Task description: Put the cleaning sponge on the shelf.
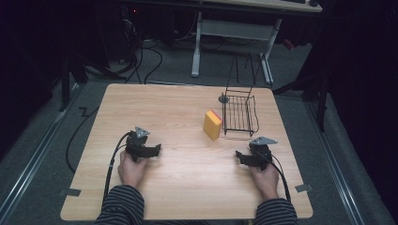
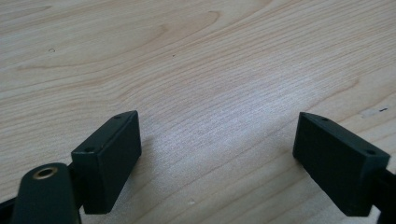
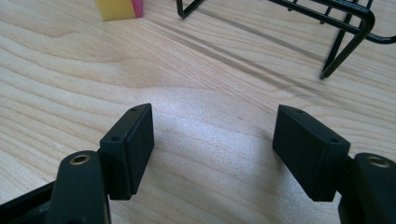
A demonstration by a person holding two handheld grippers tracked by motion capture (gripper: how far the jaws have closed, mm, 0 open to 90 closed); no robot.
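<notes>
Your left gripper (image 1: 149,151) rests low on the wooden table (image 1: 178,112) at its near left with the jaws spread wide and nothing between them, and in the left gripper view bare wood grain lies in the gap. Your right gripper (image 1: 245,158) sits at the near right, its jaws likewise wide apart and empty. Beyond it a yellow sponge (image 1: 212,124) with a pink face stands on edge just beside the left side of a black wire rack (image 1: 240,114), both well apart from your grippers.
</notes>
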